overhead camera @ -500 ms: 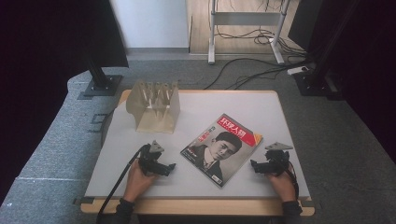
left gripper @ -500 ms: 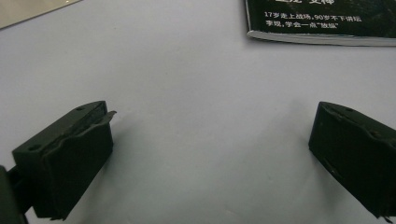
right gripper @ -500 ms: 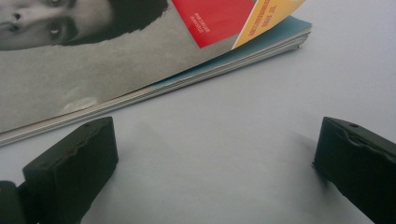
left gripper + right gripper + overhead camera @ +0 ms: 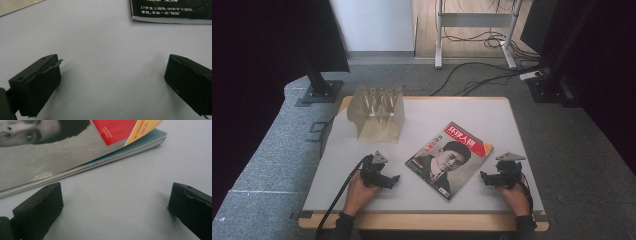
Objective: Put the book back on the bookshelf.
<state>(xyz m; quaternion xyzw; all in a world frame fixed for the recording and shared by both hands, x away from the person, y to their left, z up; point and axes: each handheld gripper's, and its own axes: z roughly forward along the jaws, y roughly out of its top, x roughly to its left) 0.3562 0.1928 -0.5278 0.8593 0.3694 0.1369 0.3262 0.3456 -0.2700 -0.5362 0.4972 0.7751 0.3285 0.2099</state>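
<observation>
Table: white top [image 4: 427,112] with wooden edge, on grey carpet.
Magazine: lies flat at an angle right of centre [image 4: 449,159], portrait cover up, red band at its far corner.
Rack: pale wooden rack [image 4: 377,114] stands at the far left of the table, well apart from the magazine.
Left gripper: held low on the table [image 4: 393,179], just left of the magazine, cable trailing off the near edge.
Right gripper: near the right edge [image 4: 485,179], pointing at the magazine.
Background: stand legs, cables on floor.
</observation>
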